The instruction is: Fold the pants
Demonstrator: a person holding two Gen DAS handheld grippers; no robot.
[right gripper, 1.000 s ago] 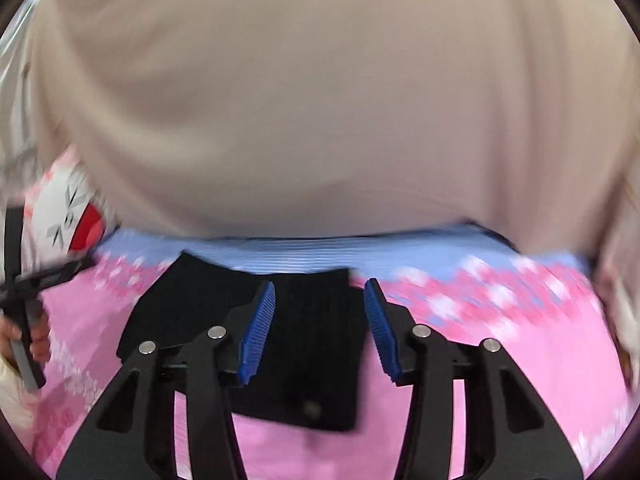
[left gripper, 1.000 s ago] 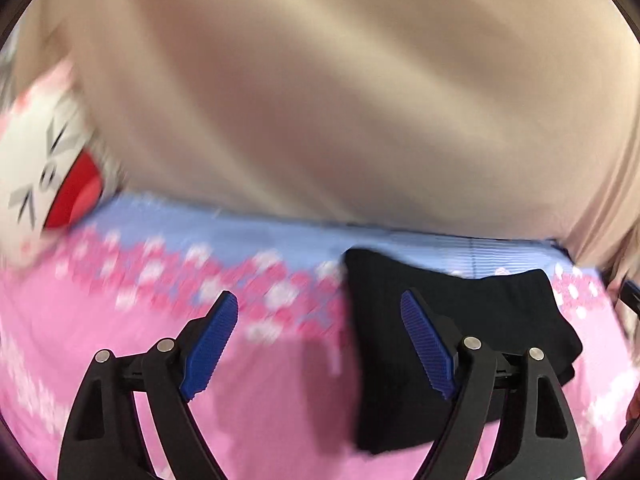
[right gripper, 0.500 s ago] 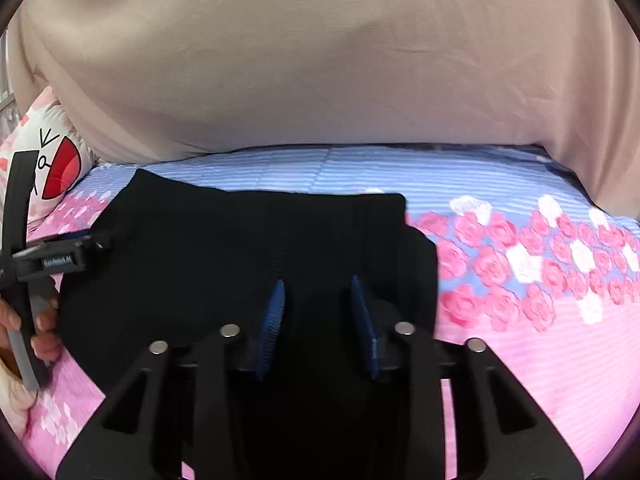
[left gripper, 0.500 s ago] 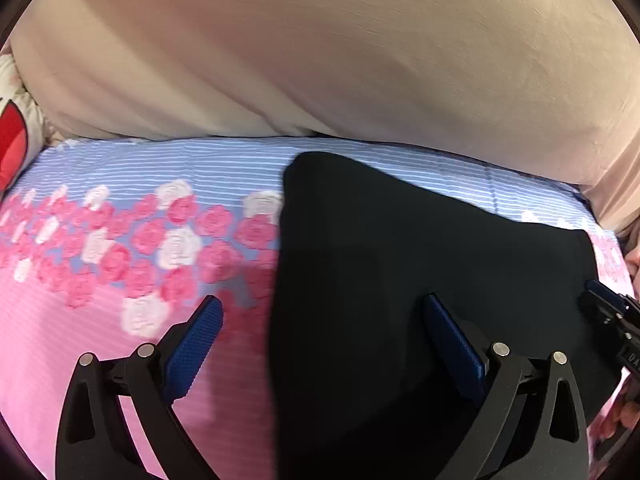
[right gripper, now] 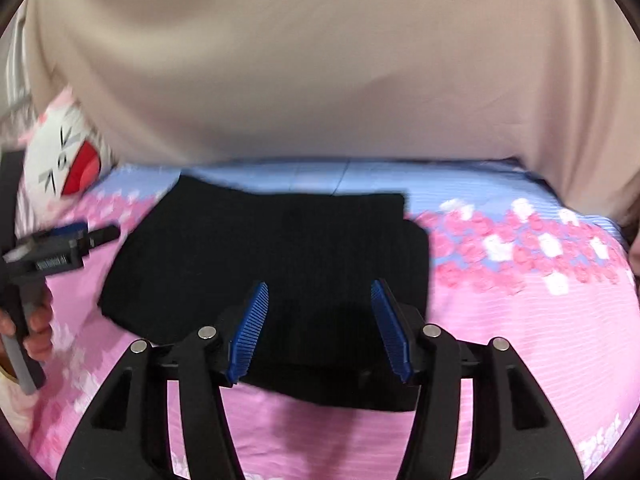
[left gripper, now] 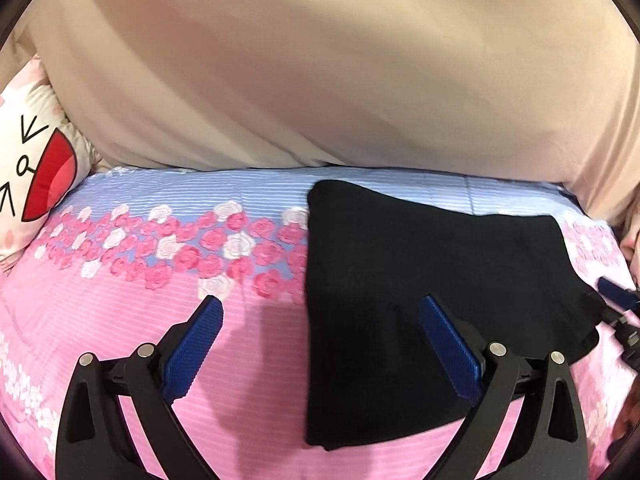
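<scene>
So the black pants (left gripper: 432, 280) are lying folded into a compact, roughly rectangular bundle on the bed, sitting on the pink sheet (left gripper: 248, 392) right where its band of rose print (left gripper: 192, 252) gives way to the blue striped part. From the left gripper (left gripper: 320, 344) you can see its blue pads spread as wide as they go, nothing pinched between them; the left pad hangs over bare pink sheet and the right one over the near left portion of the pants, and I honestly can't tell whether it touches the fabric. The right gripper (right gripper: 320, 328) sits over the near edge of the bundle, its jaws opening, the dark fabric showing in the gap between the blue pads but not squeezed by them. In the right wrist view the left gripper pokes in from the left edge with a hand (right gripper: 36, 328) wrapped around its grey handle. Behind everything there's a big beige blanket (right gripper: 320, 72) heaped along the far side of the bed, and a white cushion with a cartoon face and red mouth (left gripper: 36, 172) is tucked at the left end next to it.
</scene>
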